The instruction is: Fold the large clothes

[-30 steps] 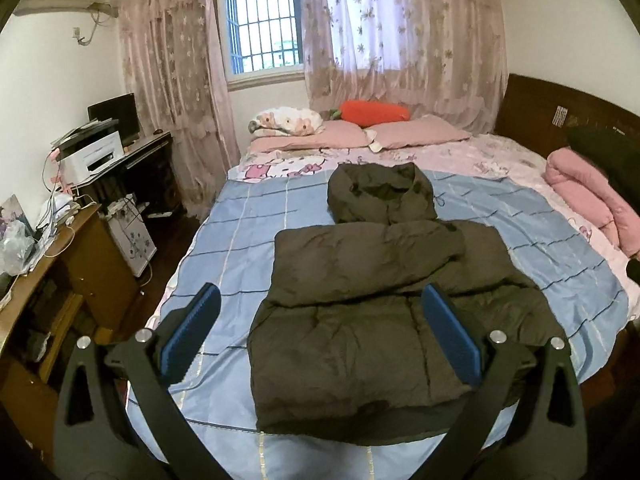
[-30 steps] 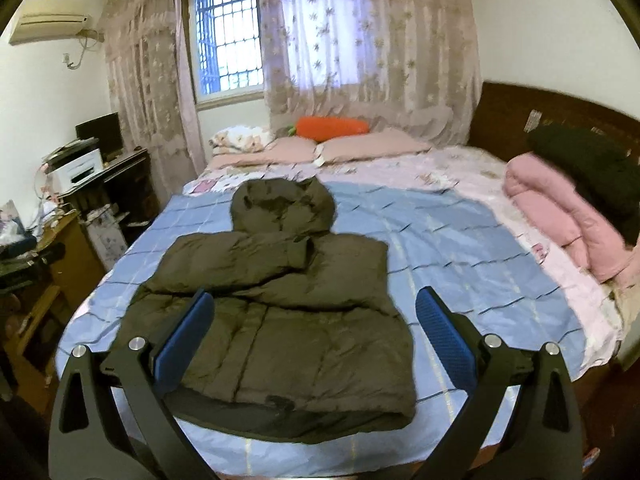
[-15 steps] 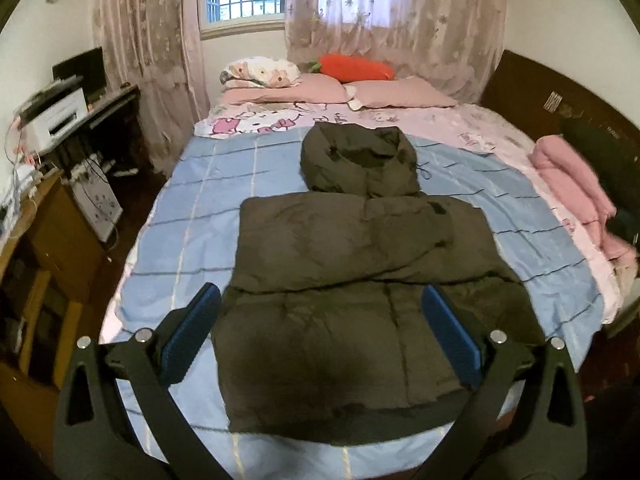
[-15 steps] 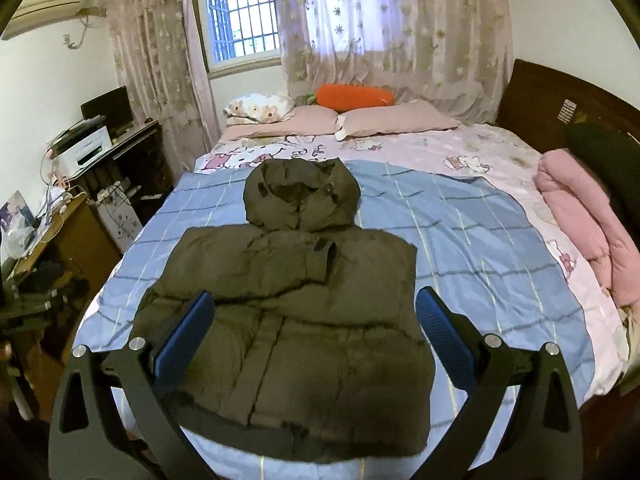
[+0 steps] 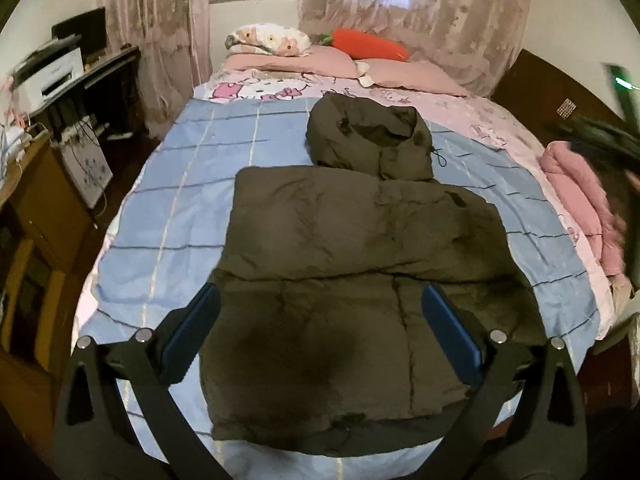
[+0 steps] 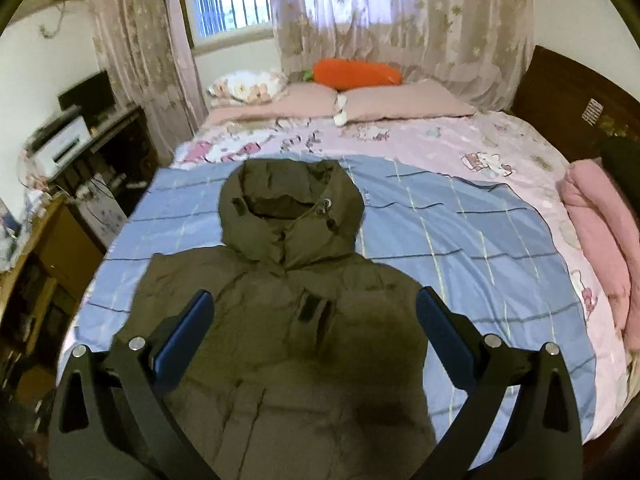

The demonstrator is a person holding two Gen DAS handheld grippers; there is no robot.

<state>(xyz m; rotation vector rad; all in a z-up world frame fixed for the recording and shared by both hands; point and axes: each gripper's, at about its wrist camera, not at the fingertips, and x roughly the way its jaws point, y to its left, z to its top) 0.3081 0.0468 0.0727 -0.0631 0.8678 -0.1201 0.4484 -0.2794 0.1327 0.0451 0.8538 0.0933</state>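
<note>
Jacket [image 5: 360, 280]: sleeves folded in, flat on bed [image 5: 168, 216], now closer beneath both grippers.
Left gripper [image 5: 320, 320]: jaws apart, empty.
Right gripper [image 6: 314, 320]: jaws apart, empty.
Meaning: approach under way; grasp likely next.

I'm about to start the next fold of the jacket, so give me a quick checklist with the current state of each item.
1. Left hand-held gripper open and empty: ok.
2. Right hand-held gripper open and empty: ok.
3. Puffer jacket lying flat on the blue sheet: ok.
4. Sleeves folded across the chest: ok.
5. Hood spread flat above the collar: ok.
6. Hem edge near enough to grip: cannot tell.
</note>
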